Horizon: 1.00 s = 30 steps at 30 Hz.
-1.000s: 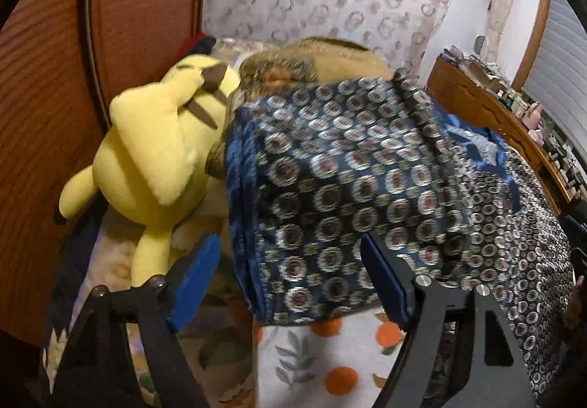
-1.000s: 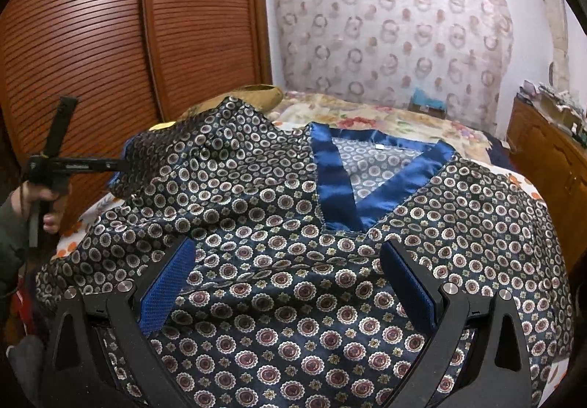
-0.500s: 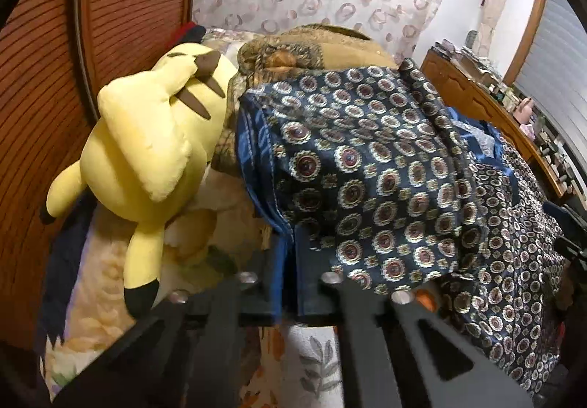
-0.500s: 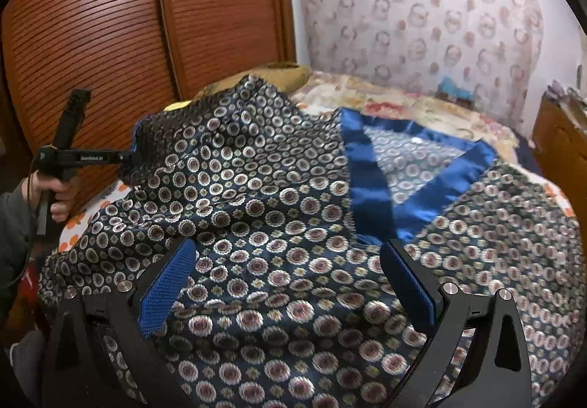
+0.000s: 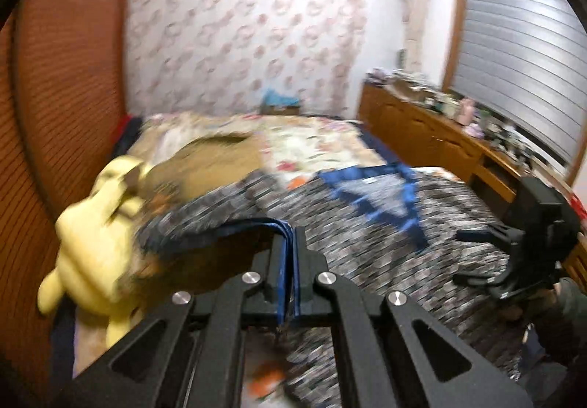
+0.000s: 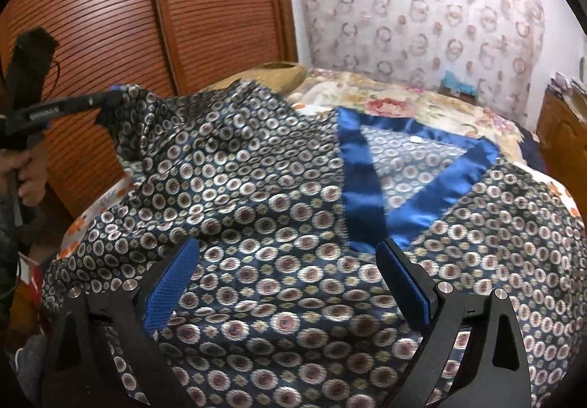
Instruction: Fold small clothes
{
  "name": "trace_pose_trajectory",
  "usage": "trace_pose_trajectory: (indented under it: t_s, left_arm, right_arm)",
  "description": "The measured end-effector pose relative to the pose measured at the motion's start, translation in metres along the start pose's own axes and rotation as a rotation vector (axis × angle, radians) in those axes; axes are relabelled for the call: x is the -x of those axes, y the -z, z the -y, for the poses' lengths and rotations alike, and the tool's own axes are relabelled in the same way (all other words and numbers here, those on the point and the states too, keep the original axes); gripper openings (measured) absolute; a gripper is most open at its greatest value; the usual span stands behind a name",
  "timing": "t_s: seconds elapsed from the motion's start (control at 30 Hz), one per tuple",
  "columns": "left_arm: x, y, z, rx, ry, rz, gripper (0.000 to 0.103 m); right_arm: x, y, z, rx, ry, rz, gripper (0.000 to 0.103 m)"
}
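Note:
A navy shirt (image 6: 279, 195) with a ring pattern and a blue satin V-collar (image 6: 363, 173) lies spread on the bed. My left gripper (image 5: 290, 237) is shut on the blue-edged sleeve (image 5: 234, 224) and holds it lifted off the bed; the left wrist view is blurred. In the right wrist view that left gripper (image 6: 106, 103) shows at the left with the sleeve (image 6: 154, 122) hanging from it. My right gripper (image 6: 288, 246) is open just above the shirt's front, below the collar, with nothing pinched. It also appears at the right as the right gripper (image 5: 528, 246).
A yellow plush toy (image 5: 91, 235) and a brown pillow (image 5: 220, 158) lie at the bed's left, by the slatted wooden wardrobe (image 6: 110, 23). A cluttered wooden dresser (image 5: 422, 125) runs along the right. A person's hand (image 6: 29, 169) holds the left gripper's handle.
My left gripper shut on the sleeve's edge, then rose and swung right with it, lifting the sleeve. The right gripper stayed open, drifting a little over the shirt.

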State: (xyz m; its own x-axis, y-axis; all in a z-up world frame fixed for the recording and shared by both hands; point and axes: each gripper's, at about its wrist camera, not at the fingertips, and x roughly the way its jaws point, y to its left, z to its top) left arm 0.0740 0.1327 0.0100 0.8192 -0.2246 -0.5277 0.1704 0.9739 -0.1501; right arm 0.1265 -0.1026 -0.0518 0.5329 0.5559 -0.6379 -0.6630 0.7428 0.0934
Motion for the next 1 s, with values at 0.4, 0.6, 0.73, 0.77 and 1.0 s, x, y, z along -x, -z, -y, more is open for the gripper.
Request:
trace_pose_trajectory:
  t_s: [0.4, 0.6, 0.73, 0.77, 1.0]
  left_arm:
    - [-0.033, -0.021, 0.079, -0.155, 0.067, -0.084, 0.010]
    - [-0.014, -0.008, 0.058, -0.111, 0.022, -0.069, 0.062]
    - [0.000, 0.004, 0.040, -0.081, -0.034, -0.060, 0.062]
    - [0.002, 0.009, 0.036, -0.073, -0.044, -0.059, 0.062]
    - [0.012, 0.039, 0.002, 0.009, -0.124, -0.053, 0.062]
  right_arm:
    - [0.025, 0.009, 0.033, -0.047, 0.067, 0.018, 0.099]
    - [0.023, 0.004, 0.032, -0.031, 0.065, 0.017, 0.099]
    - [0.020, -0.005, 0.025, 0.000, 0.059, 0.019, 0.099]
    - [0.019, -0.008, 0.022, 0.008, 0.055, 0.021, 0.099]
    - [0.008, -0.039, -0.010, 0.083, -0.004, 0.047, 0.096]
